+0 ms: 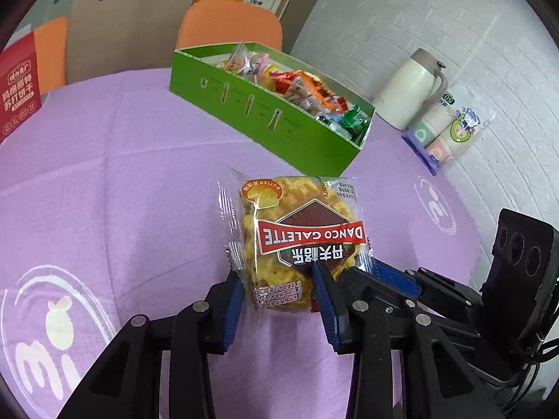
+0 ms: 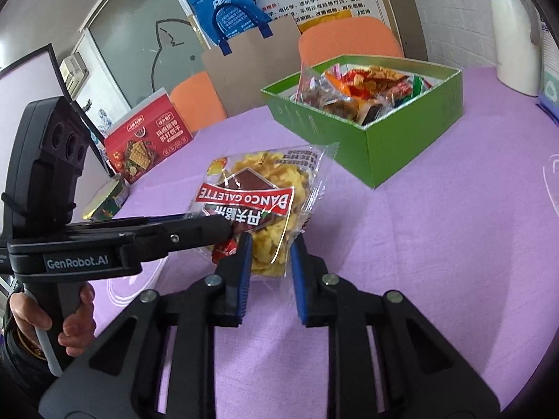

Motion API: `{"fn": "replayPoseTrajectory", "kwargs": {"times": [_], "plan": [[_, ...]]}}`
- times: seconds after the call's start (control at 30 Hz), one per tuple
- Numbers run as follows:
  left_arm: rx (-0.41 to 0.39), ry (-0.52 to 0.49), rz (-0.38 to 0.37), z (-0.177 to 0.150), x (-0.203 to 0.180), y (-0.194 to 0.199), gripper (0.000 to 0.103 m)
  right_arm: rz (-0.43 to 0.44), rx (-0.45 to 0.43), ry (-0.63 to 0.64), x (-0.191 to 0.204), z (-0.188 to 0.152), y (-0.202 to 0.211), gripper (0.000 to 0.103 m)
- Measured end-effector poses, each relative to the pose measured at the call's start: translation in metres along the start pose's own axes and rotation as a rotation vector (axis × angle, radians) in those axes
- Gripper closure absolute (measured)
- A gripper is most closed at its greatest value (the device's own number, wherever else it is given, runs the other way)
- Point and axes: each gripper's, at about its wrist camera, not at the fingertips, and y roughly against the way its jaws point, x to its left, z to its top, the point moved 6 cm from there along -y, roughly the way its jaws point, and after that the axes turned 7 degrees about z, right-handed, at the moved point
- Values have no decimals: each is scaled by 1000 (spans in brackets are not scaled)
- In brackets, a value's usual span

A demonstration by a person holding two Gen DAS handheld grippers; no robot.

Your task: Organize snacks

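Left wrist view: left gripper (image 1: 277,281) is clamped on the near end of the galette pack (image 1: 297,230), blue pads pressed into both sides of the wrapper.
Right wrist view: right gripper (image 2: 269,251) is pinching the same pack (image 2: 258,202) at its near edge, just beside the left one, which reaches in from the left.
Pack: held by both grippers, tilted, apparently just off the purple cloth (image 2: 419,262); whether its far corner touches the cloth I cannot tell.
Box: green box (image 1: 265,118), already holding many wrapped snacks, stands beyond the pack near the table's far side.
Step well done: probably one gripper should let go first, so the wrapper is not stretched or torn; then carry the pack over the box rim and release low, since the biscuit inside looks brittle.
Pose: both grippers point downward and forward; a hand (image 2: 66,317) wraps the left handle at lower left.
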Motion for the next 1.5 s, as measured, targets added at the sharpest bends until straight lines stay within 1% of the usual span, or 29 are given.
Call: {"fn": "replayPoseTrajectory", "kwargs": {"times": [0.13, 0.23, 0.43, 0.57, 0.63, 0.73, 0.9, 1.0, 1.1, 1.23, 1.27, 1.3, 1.33, 1.37, 1.4, 1.43, 1.47, 1.5], "plan": [[-48, -27, -16, 26, -19, 11, 64, -5, -66, -1, -10, 29, 14, 79], [-84, -50, -20, 49, -34, 14, 64, -25, -115, 6, -20, 52, 22, 79], [-133, -80, -43, 102, -63, 9, 64, -55, -193, 11, -45, 93, 29, 79], [-145, -113, -34, 136, -80, -4, 64, -66, -224, -7, -70, 116, 22, 79], [-148, -123, -30, 152, -87, -13, 64, -77, -223, -19, -83, 124, 16, 79], [-129, -131, -23, 167, -90, -34, 64, -95, -198, -35, -101, 129, 4, 79], [-68, -121, -12, 175, -85, -73, 64, -112, -138, -61, -126, 128, -23, 78], [-40, -102, 3, 178, -77, -92, 64, -117, -120, -70, -138, 132, -39, 77], [-44, -82, 12, 186, -70, -102, 64, -116, -123, -71, -144, 139, -47, 75], [-67, -90, 41, 193, -68, -105, 62, -117, -124, -44, -144, 140, -48, 68], [-71, -89, 40, 194, -68, -105, 61, -115, -133, -22, -140, 139, -44, 60], [-76, -84, 27, 192, -67, -102, 53, -117, -150, 11, -135, 137, -39, 54], [-89, -77, 20, 191, -67, -97, 39, -135, -169, 39, -132, 136, -34, 39], [-107, -70, 24, 191, -66, -92, 31, -148, -189, 64, -129, 135, -28, 24], [-136, -61, 37, 190, -64, -85, 15, -156, -205, 82, -125, 134, -22, 18], [-168, -46, 54, 189, -60, -77, 4, -163, -214, 93, -123, 132, -18, 12], [-190, -30, 66, 187, -57, -70, 1, -172, -217, 99, -121, 130, -13, 11], [-209, -14, 76, 185, -54, -62, 0, -185, -219, 102, -119, 127, -9, 10]]}}
